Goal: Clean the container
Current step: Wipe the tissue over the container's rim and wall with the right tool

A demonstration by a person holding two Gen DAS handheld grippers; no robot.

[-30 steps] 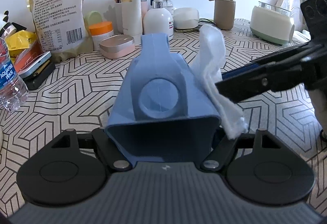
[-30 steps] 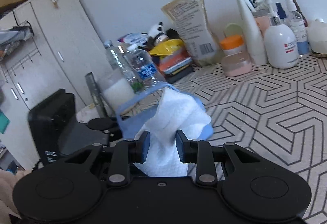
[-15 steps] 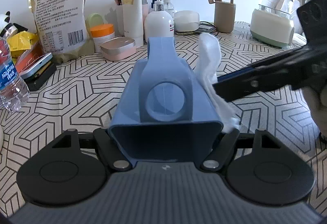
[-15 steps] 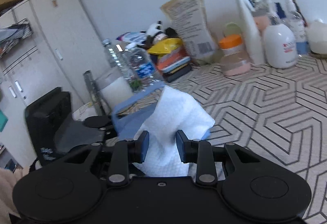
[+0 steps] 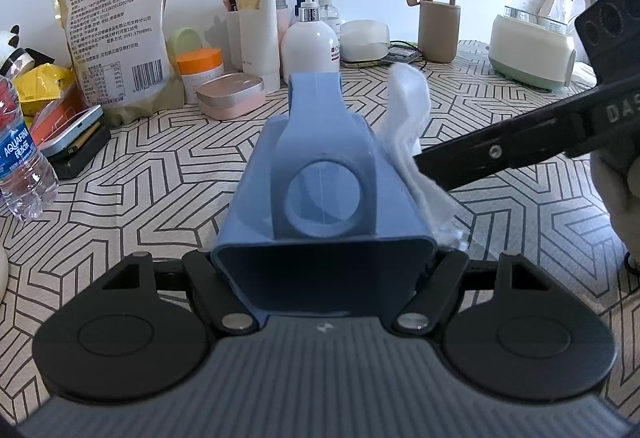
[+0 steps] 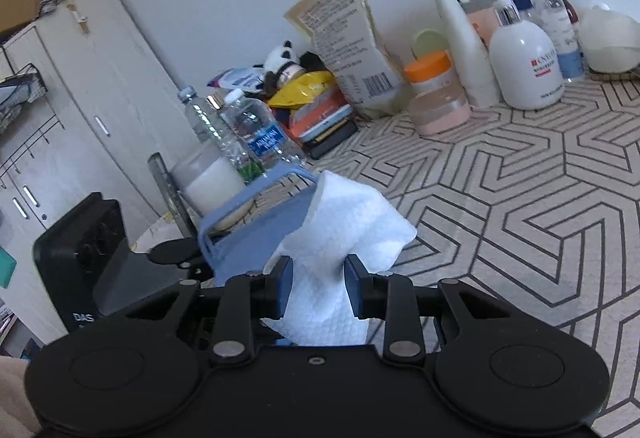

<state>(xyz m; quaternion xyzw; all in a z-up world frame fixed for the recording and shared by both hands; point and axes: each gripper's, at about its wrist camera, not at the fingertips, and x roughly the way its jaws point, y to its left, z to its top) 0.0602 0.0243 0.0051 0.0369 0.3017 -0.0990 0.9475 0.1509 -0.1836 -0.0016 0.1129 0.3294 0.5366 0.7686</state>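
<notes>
Pretty cluttered table here, with a geometric-pattern tablecloth (image 5: 160, 174). Upper left of the left wrist view has a big yellowish food pouch (image 5: 116, 26) leaning on the wall, with an orange-lidded jar (image 5: 200, 68) and a pink tin (image 5: 231, 96) just in front to its right. A water bottle (image 5: 20, 158) sits at the far left edge. Top middle is a white tube (image 5: 258, 18) and a white pump bottle (image 5: 310, 42). Upper right there's a beige holder with a loop handle (image 5: 439, 26) and a glass kettle on a pale green base (image 5: 534, 22). The right wrist view shows a white cabinet (image 6: 80, 110) on the left.
</notes>
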